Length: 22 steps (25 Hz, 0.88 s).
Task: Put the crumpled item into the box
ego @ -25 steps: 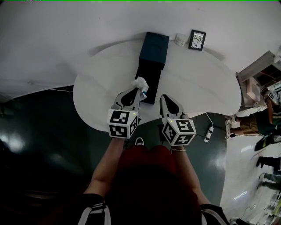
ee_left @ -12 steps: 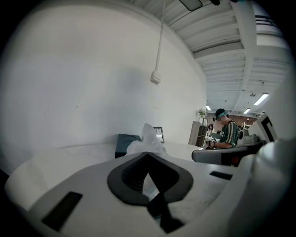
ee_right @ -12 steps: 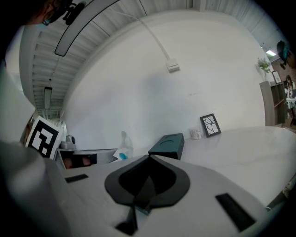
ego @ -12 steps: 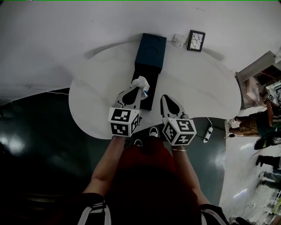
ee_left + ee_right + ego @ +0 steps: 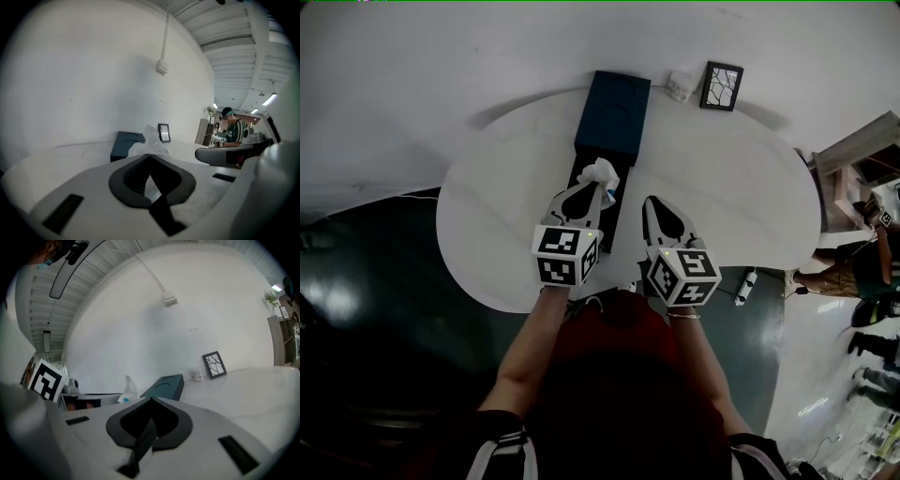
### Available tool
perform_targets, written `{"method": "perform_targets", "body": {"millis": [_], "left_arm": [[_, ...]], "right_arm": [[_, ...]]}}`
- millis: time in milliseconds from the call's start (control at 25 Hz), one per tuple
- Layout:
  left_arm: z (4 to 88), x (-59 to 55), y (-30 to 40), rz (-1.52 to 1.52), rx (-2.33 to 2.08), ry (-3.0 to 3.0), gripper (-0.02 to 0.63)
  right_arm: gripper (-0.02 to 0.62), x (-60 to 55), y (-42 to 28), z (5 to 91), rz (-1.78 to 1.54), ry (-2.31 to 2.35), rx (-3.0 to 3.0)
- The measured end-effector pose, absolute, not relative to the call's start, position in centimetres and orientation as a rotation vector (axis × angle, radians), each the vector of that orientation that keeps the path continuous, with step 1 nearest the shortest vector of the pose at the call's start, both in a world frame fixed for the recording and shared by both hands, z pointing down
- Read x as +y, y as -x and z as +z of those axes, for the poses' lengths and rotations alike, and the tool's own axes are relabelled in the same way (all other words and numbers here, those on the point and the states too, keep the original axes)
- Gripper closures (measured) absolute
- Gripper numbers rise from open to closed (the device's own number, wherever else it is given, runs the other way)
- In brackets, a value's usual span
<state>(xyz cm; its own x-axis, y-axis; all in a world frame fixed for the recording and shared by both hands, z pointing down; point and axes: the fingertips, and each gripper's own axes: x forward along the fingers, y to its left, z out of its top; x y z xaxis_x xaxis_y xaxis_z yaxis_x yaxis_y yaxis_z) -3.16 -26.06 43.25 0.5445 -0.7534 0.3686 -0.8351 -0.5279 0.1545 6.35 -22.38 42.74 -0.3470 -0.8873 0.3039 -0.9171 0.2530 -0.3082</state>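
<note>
The white bench [image 5: 502, 211] had much free surface at left and right, and its curved near edge passed close under the two hands. The left hand-held gripper [image 5: 592, 190] was clenched on the crumpled item [image 5: 599, 174], just near of the teal box [image 5: 614, 111], over a black strip [image 5: 617, 220]. The right hand-held gripper [image 5: 652, 206] was closed and empty, right of the strip. A frame [image 5: 721, 85] and a cup [image 5: 680, 86] stood at the far edge.

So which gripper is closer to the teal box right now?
Left. The left gripper, shut on the crumpled item, sits just short of the near end of the teal box. The right gripper, shut and empty, is farther back and off to its right.
</note>
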Motion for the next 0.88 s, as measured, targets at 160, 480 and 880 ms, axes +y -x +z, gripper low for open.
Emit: {"method": "perform_targets", "body": {"millis": [160, 480, 880], "left_arm": [[44.4, -27.6, 2.4, 0.399, -1.323, -2.445, 0.583], [46.5, -29.6, 2.0, 0.46, -1.349, -2.377, 0.583], [49.4, -30.6, 1.7, 0.555, -1.35, -2.274, 0.583]], "right_arm": [[0.58, -23.8, -7.1, 43.6, 0.697, -1.726, -2.429], [0.58, -25.7, -7.8, 45.0, 0.739, -1.667, -2.429], [0.58, -26.7, -8.4, 46.5, 0.784, -1.627, -2.418]]}}
